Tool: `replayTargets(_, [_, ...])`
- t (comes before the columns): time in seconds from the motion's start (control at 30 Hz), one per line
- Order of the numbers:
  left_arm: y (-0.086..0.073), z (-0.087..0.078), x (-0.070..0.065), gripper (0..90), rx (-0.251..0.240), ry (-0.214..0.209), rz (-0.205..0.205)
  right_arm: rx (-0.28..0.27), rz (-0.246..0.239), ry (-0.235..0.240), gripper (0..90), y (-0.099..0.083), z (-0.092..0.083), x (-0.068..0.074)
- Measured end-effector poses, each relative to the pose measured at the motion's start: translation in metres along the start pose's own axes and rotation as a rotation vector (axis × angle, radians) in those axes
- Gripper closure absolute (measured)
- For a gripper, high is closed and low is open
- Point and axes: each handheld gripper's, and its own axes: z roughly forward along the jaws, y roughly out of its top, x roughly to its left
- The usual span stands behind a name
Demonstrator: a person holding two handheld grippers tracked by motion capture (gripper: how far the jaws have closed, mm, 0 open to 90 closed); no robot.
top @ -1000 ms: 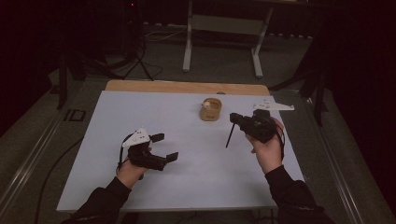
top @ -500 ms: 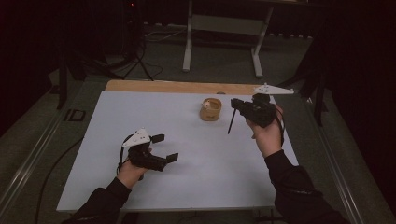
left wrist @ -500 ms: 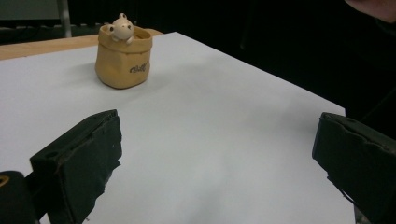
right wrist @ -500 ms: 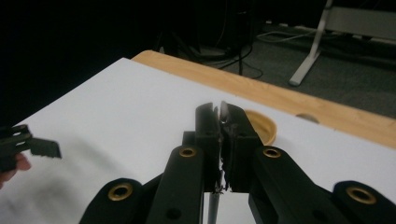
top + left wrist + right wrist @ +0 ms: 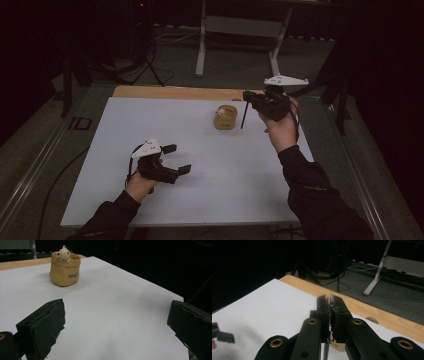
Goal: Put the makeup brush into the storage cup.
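While the right claw (image 5: 248,96) hangs above the far right part of the desk (image 5: 200,200), its jaws are pressed together on a thin dark pen (image 5: 243,116) that slants down from them toward the white surface; the high view does not let me tell whether the pen's lower end touches the desk. Seen along the right claw's own jaws in the right gripper view, they meet with almost no gap, the pen's pale tip (image 5: 331,300) poking out above them and its shaft running down between them. Just left of the pen, near the desk's far edge, stands a small tan pot (image 5: 225,117) shaped like a paper bag, upright, with a little pale animal figure (image 5: 63,253) peeking over its rim and dark lettering on its side. Pot and pen are close but apart. Nearer the person, the left claw (image 5: 177,159) sits low over the near left part of the desk, held in the left hand (image 5: 145,172), its jaws spread wide with nothing between them; in the left gripper view they point toward the pot, which is well apart from them.
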Motion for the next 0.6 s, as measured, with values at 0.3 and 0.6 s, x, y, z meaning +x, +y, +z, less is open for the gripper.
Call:
replayTargets(0.3, [0.000, 0.002, -0.002, 1.9, 0.010, -0.004, 0.016, -0.017, -0.007, -0.021, 85.7, 0.020, 0.014, -0.004])
replayTargets(0.6, [-0.001, 0.003, -0.004, 1.9, 0.016, -0.015, 0.021, -0.039, -0.003, -0.026, 85.7, 0.034, 0.025, -0.007])
